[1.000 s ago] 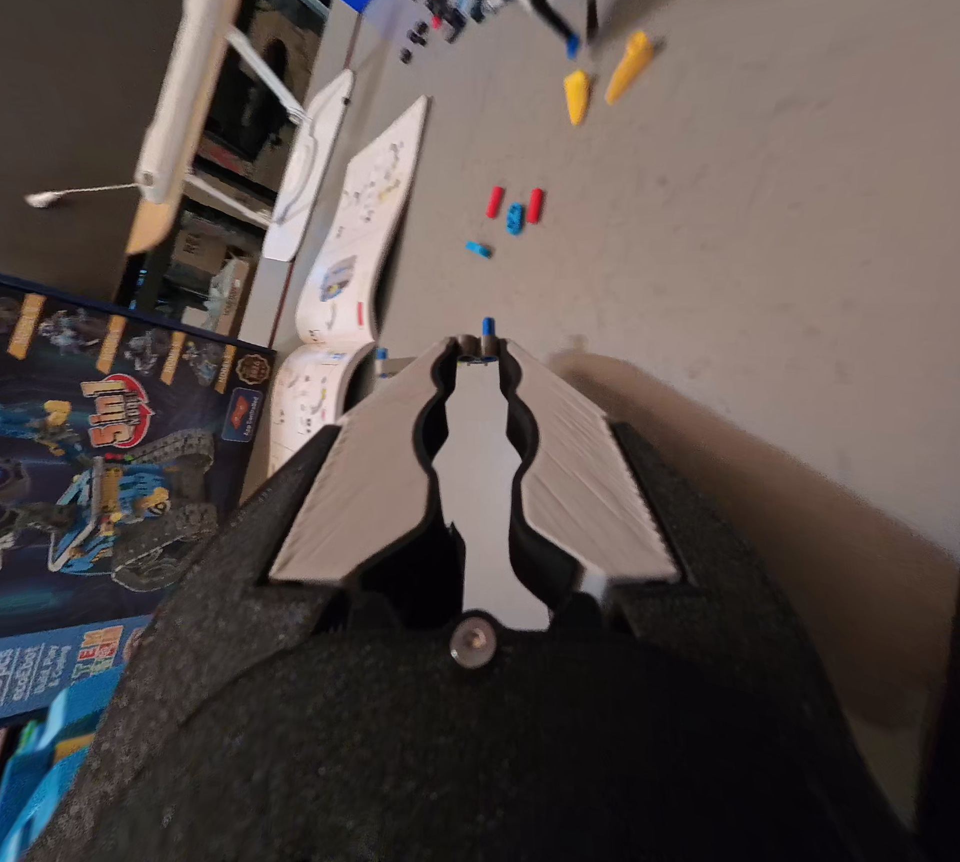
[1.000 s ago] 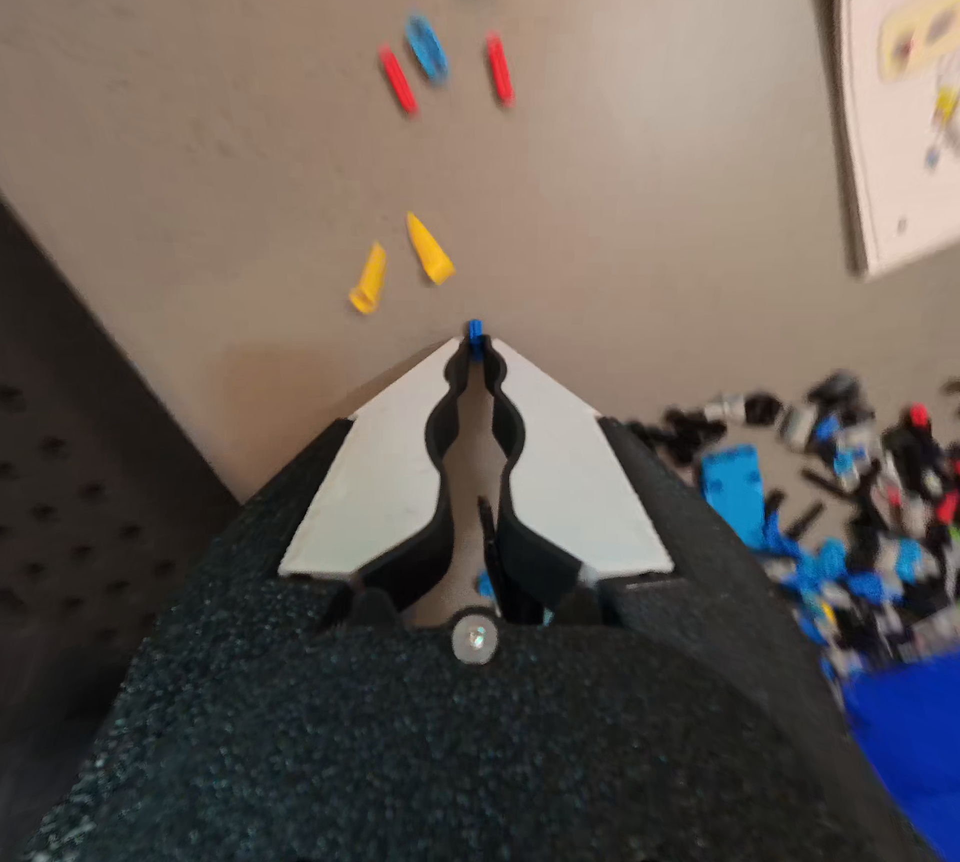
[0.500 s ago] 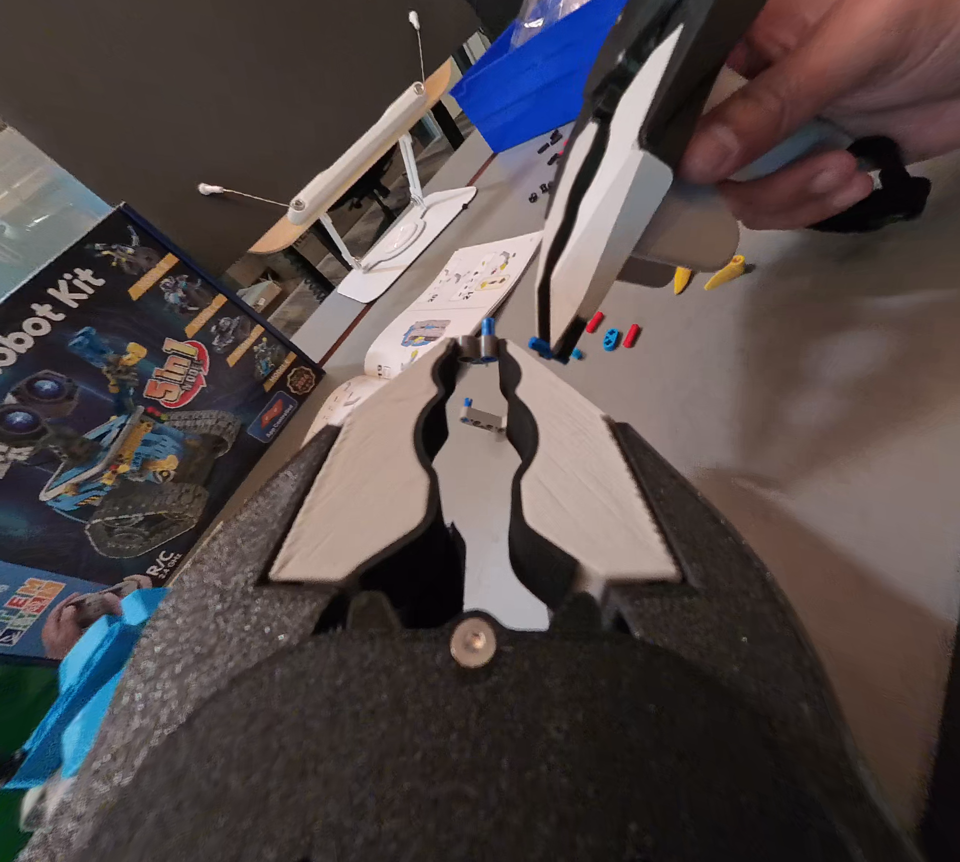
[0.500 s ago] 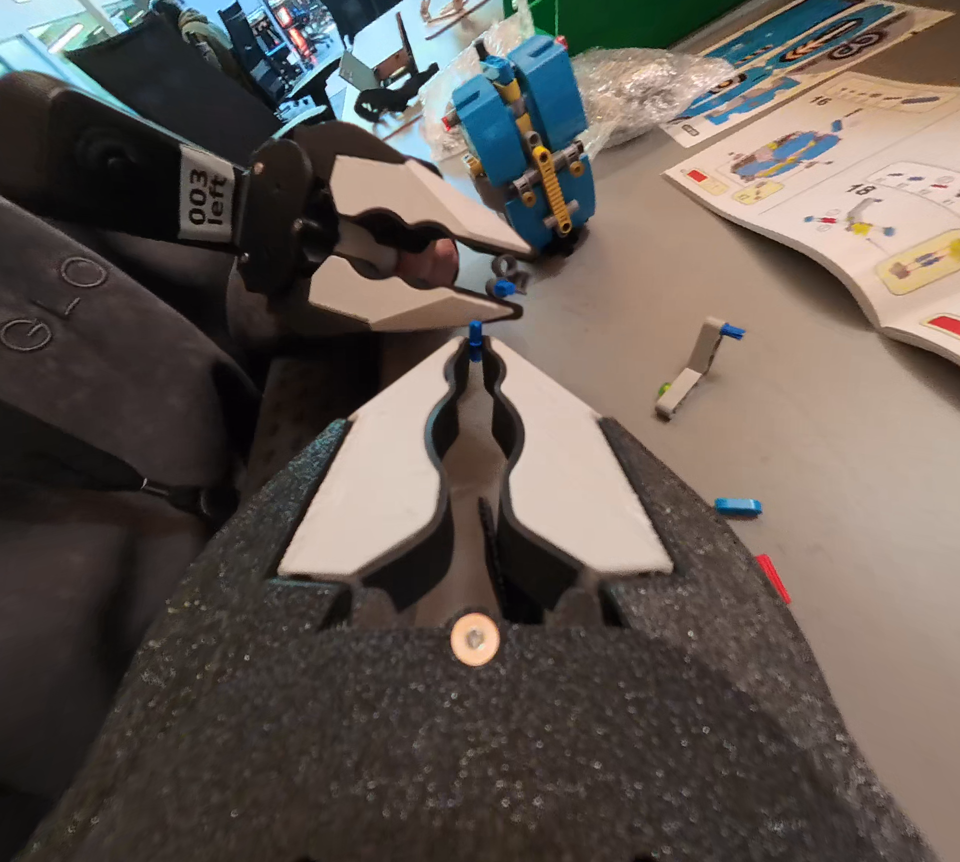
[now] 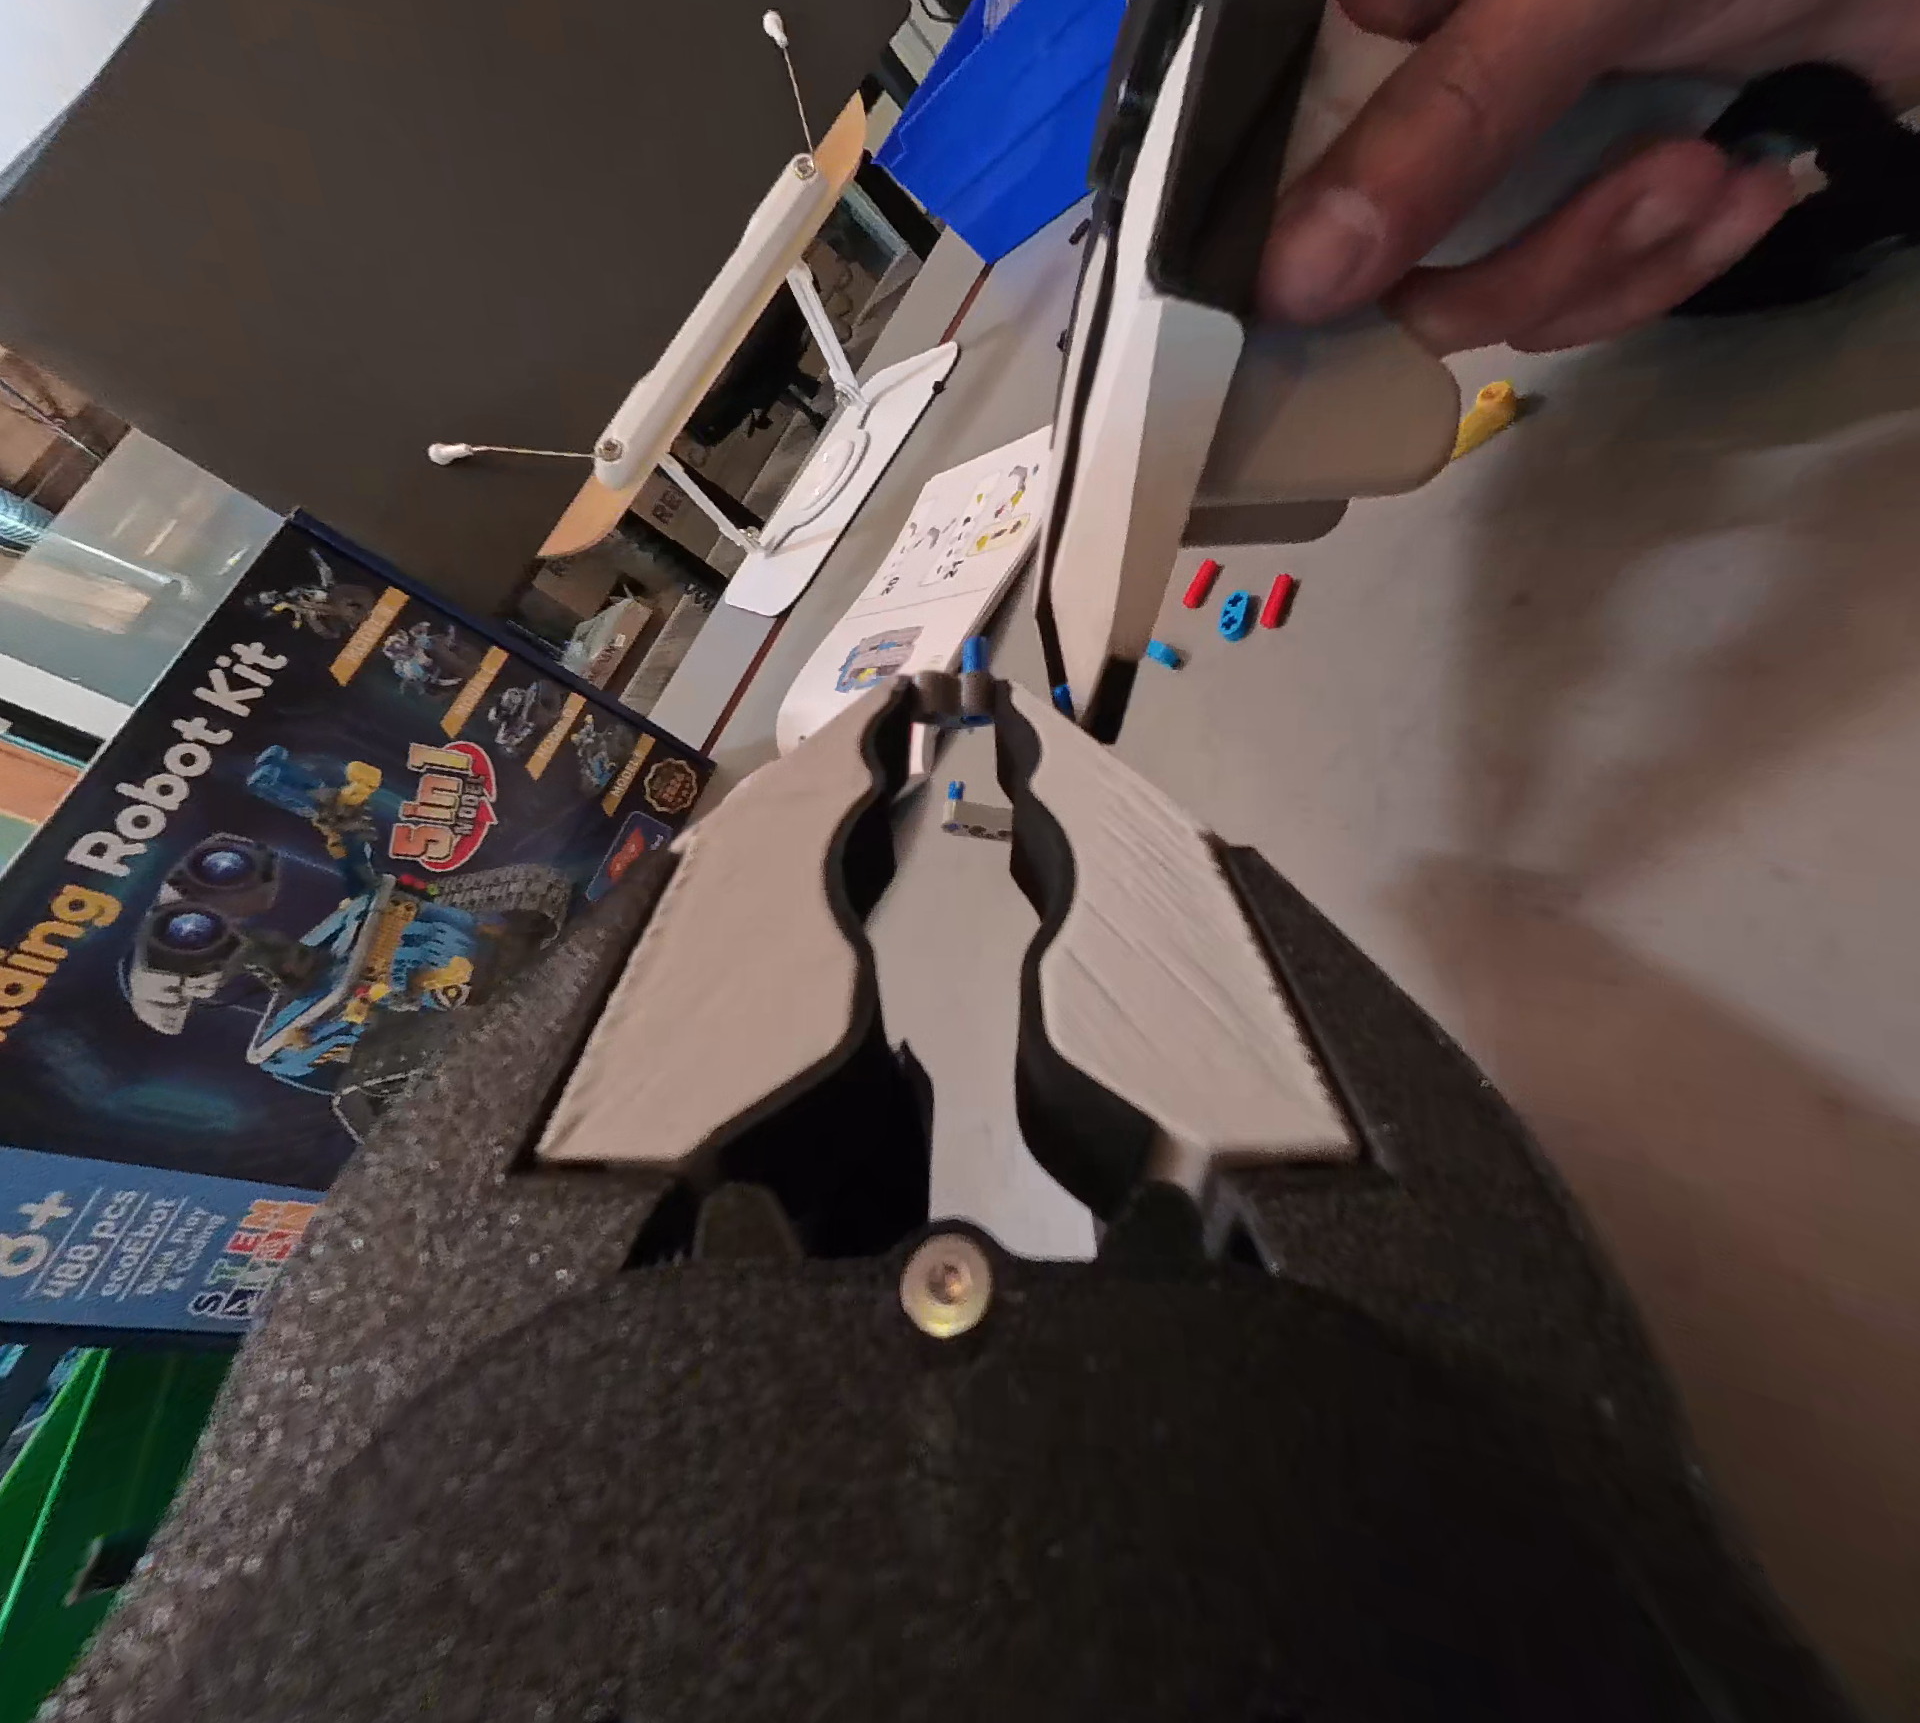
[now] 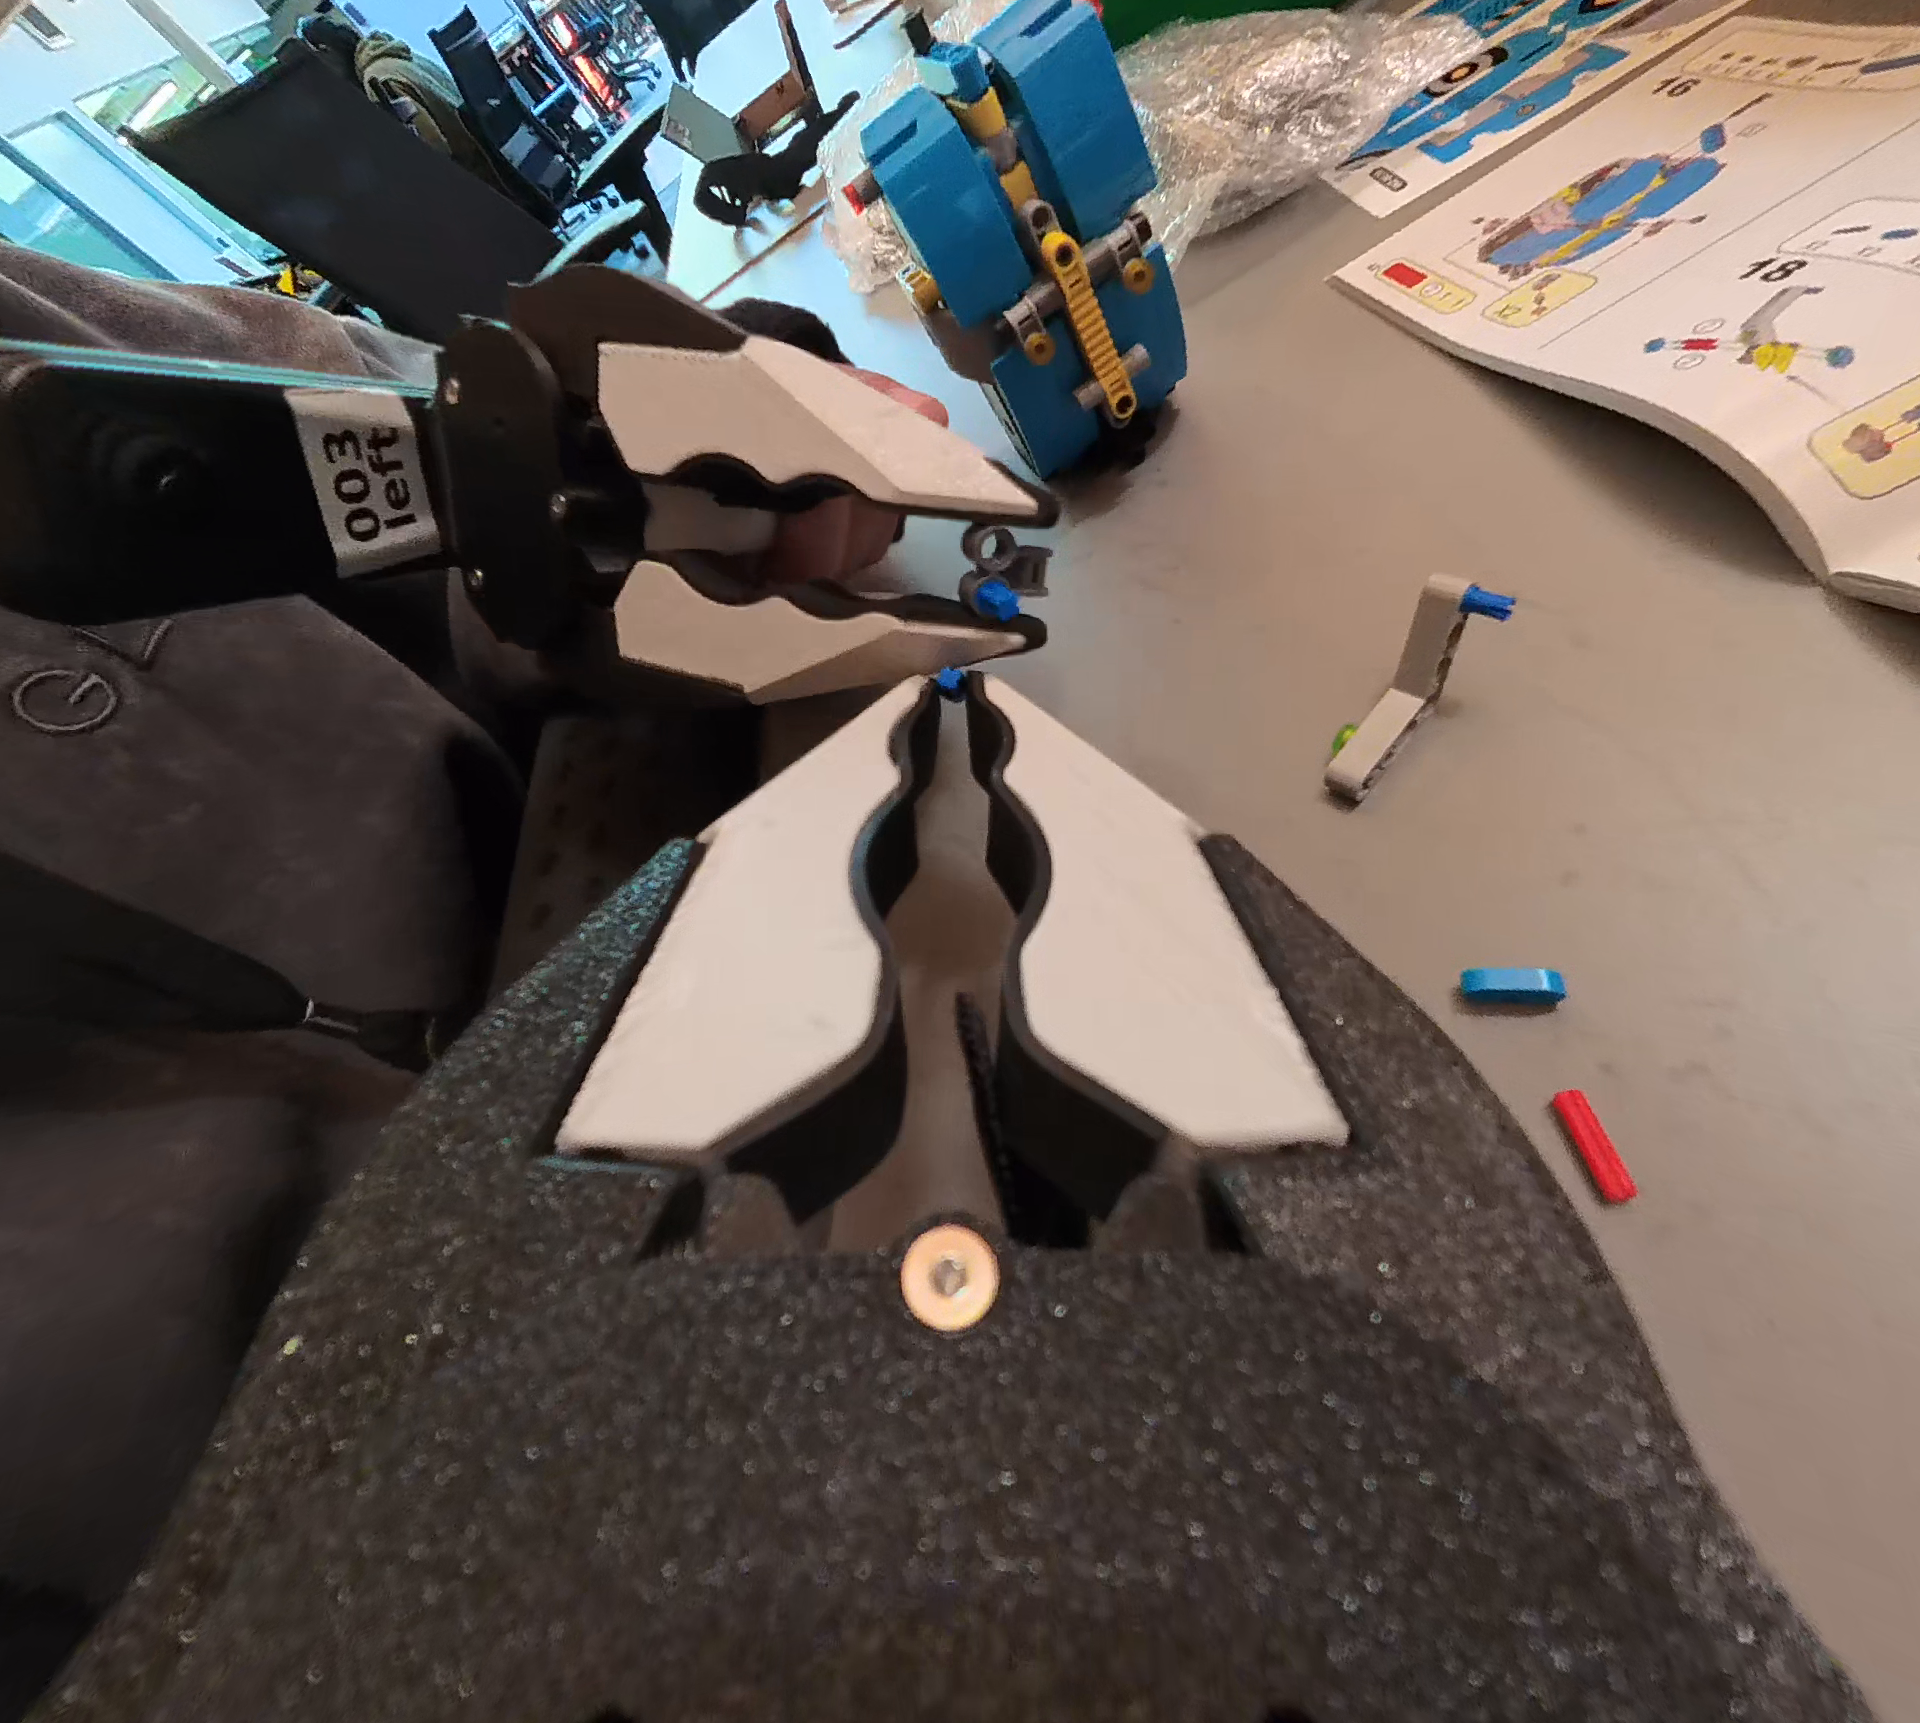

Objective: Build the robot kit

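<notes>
The left gripper [image 6: 1023, 577] has its jaws clenched on a small grey connector [image 6: 1000, 553] with a blue pin through it, held above the tabletop [image 6: 1558, 842] just in front of the blue model [image 6: 1023, 219]. The right gripper [image 6: 948, 686] pinches a blue pin [image 6: 948, 682] at its very tips, right under the connector. Both parts look tiny, light, rigid and slick, so a grip across the flat sides seems safest.

— Left gripper [image 6: 1023, 572]: pale wedge fingers [image 6: 821, 416], wavy black inner edges, white label, left of frame.
— Right gripper [image 6: 951, 686]: same fingers, speckled black foam, brass screw [image 6: 949, 1276]. Dark grey sleeve [image 6: 229, 790] lower left.
</notes>
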`<state>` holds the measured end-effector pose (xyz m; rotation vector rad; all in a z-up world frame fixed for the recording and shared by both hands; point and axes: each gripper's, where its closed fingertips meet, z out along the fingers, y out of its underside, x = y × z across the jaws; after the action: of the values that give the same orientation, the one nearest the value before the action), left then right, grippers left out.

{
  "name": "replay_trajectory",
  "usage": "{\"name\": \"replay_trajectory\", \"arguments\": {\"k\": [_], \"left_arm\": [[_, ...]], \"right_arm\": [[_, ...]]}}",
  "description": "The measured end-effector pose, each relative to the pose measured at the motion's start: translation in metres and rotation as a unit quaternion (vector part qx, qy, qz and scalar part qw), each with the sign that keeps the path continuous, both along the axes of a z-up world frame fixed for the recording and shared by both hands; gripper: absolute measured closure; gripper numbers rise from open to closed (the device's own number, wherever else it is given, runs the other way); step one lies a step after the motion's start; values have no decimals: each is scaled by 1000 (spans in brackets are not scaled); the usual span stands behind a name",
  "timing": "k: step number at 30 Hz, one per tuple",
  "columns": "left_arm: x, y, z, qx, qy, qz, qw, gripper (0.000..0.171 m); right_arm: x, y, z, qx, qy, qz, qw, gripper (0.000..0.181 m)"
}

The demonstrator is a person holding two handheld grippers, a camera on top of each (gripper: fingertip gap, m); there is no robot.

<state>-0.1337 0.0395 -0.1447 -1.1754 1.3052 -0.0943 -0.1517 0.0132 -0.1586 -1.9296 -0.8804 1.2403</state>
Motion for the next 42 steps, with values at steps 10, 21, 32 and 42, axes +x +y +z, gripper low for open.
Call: {"name": "replay_trajectory", "arguments": {"k": [10, 21, 32, 42], "left_arm": [[3, -6, -5, 74, 52, -16, 996, 157], [6, -13, -11, 189, 113, -35, 975, 157], [1, -17, 28, -1, -79, -82, 994, 157], [1, -18, 26, 11, -65, -76, 995, 157]], "right_arm": [[1, -3, -8, 10, -24, 5, 1000, 177], [3, -9, -21, 33, -69, 21, 997, 178], [20, 3, 70, 134, 134, -47, 981, 178], [9, 4, 46, 110, 78, -36, 990, 178]]}}
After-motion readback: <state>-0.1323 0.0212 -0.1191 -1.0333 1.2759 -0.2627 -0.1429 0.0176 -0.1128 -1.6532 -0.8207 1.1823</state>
